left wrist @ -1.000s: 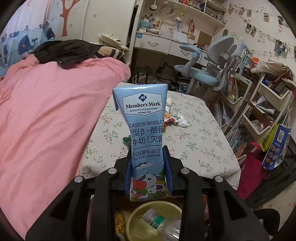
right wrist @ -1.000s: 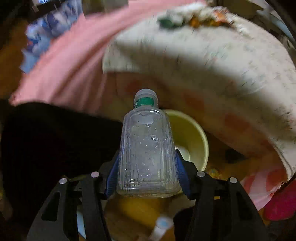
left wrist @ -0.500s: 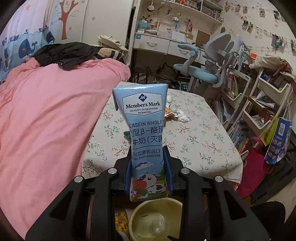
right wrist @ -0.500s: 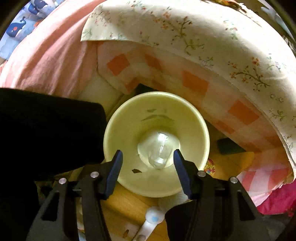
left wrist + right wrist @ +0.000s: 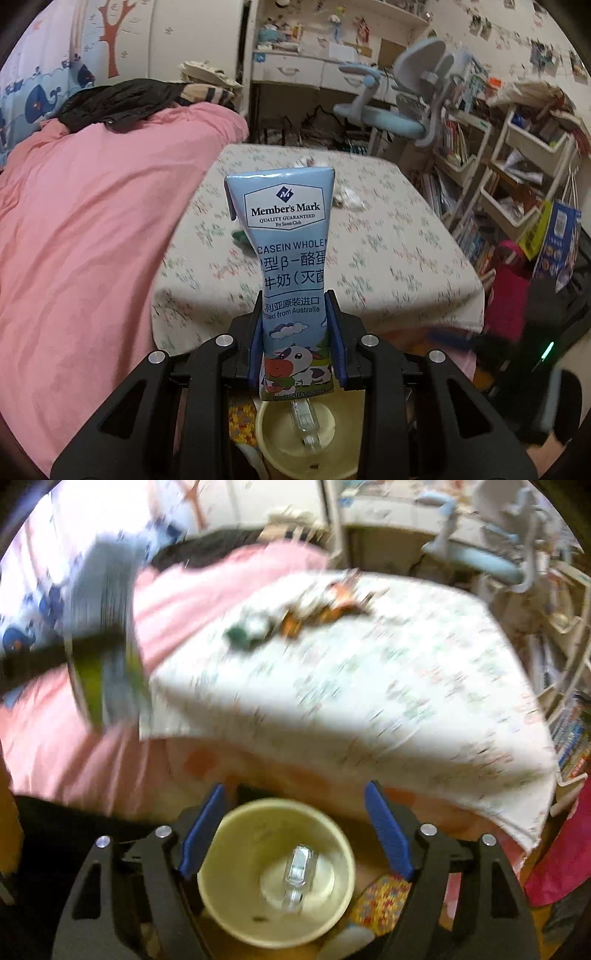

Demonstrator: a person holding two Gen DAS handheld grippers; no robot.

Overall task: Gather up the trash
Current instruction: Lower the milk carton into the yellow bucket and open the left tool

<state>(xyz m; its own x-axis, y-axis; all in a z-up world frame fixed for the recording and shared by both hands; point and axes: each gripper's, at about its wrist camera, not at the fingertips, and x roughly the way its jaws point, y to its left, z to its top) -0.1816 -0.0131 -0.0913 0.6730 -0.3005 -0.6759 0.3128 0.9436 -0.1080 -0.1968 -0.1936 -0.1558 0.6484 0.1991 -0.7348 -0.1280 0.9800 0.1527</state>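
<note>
My left gripper (image 5: 297, 328) is shut on a blue Member's Mark milk carton (image 5: 288, 254), held upright above a pale yellow bin (image 5: 273, 439). A clear plastic bottle (image 5: 304, 421) lies in the bin. My right gripper (image 5: 295, 834) is open and empty, just above the same bin (image 5: 236, 904) with the bottle (image 5: 297, 871) inside. The carton shows blurred at the left of the right wrist view (image 5: 103, 635). Crumpled wrappers (image 5: 317, 609) and a green scrap (image 5: 238, 635) lie on the floral table (image 5: 388, 686).
A pink quilt on a bed (image 5: 74, 229) lies left of the table. A blue desk chair (image 5: 391, 114) and shelves of books (image 5: 517, 155) stand at the back right. A red bag (image 5: 509, 291) hangs by the table's right corner.
My right gripper opened and dropped the bottle into the bin, then tilted up toward the table. My left gripper with the carton moved a little back over the bin.
</note>
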